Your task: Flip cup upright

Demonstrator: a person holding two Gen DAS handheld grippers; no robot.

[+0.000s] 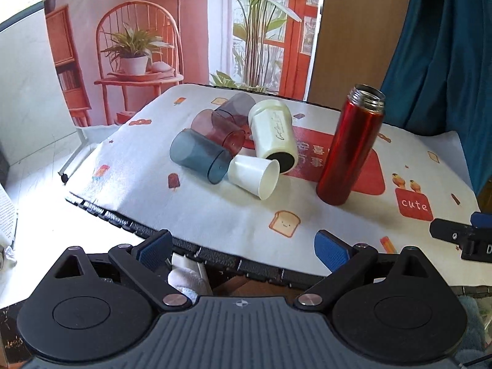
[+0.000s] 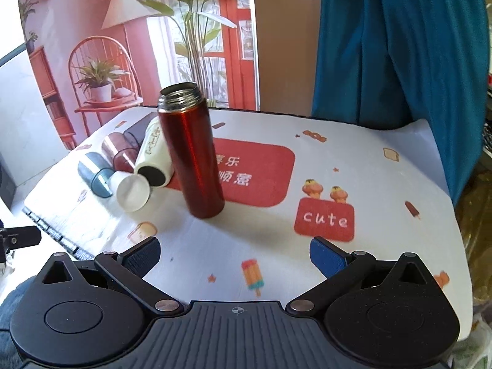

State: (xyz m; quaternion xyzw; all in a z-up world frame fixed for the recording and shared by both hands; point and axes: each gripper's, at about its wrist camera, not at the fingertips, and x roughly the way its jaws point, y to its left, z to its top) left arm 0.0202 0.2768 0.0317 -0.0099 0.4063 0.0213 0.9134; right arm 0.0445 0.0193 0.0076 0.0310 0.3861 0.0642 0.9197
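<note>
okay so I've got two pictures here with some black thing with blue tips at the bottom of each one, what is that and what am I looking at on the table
Each picture comes from a camera mounted on a hand-held gripper, a two-fingered tool a person carries in each hand. One view looks along the left gripper, the other along the right gripper. The blue tips are the finger pads; both grippers are open and hold nothing.

On the printed tablecloth a red thermos stands upright with no lid. Beside it several cups lie on their sides, bunched together: a white paper cup, a cream bottle, a blue-grey tumbler, a reddish tumbler and a darker purplish tumbler behind.
</note>
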